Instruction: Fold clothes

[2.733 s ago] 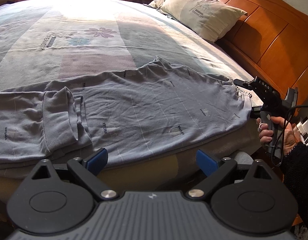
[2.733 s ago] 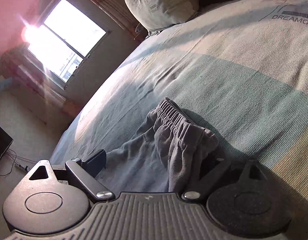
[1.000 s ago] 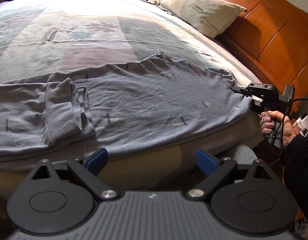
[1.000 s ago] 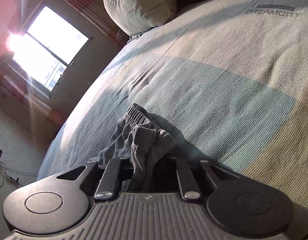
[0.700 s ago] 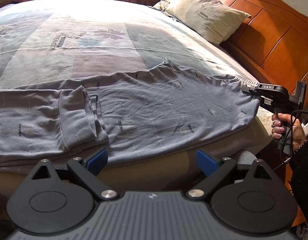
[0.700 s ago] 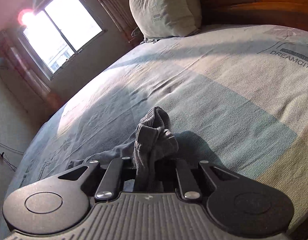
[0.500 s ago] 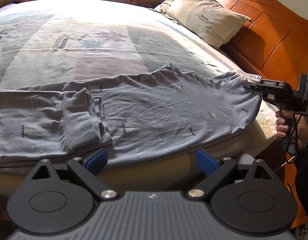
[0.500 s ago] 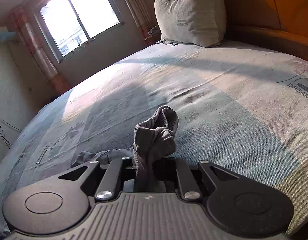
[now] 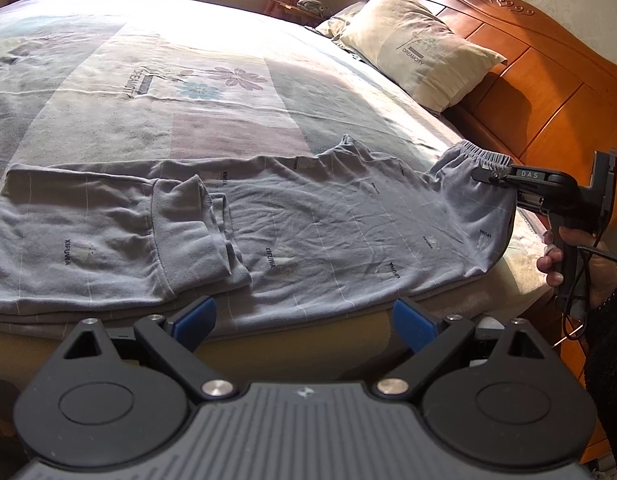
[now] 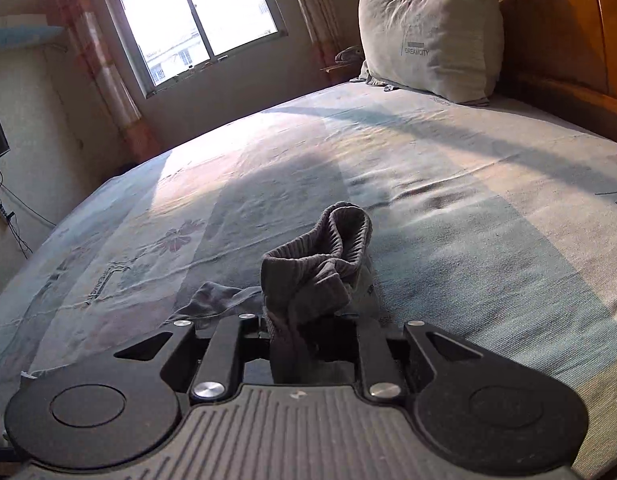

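Observation:
Grey-blue trousers [image 9: 292,224] lie spread along the near edge of the bed, legs folded over at the left. My right gripper [image 9: 482,174] is shut on the ribbed waistband [image 9: 482,156] at the right end and holds it lifted off the sheet. In the right wrist view the bunched waistband [image 10: 320,264] sticks up between the closed jaws of my right gripper [image 10: 296,330]. My left gripper [image 9: 304,320] hangs open below the bed edge, its blue pads [image 9: 194,318] wide apart and holding nothing.
The patterned bedsheet [image 9: 156,80] stretches beyond the trousers. A pillow [image 9: 420,60] leans on the wooden headboard [image 9: 548,80] at the right. A person's hand [image 9: 580,256] grips the right tool's handle. A window [image 10: 200,20] lies across the room.
My right gripper closed on the waistband, then raised it and carried it inward over the bed, with the view tilting level. My left gripper stayed open and barely shifted.

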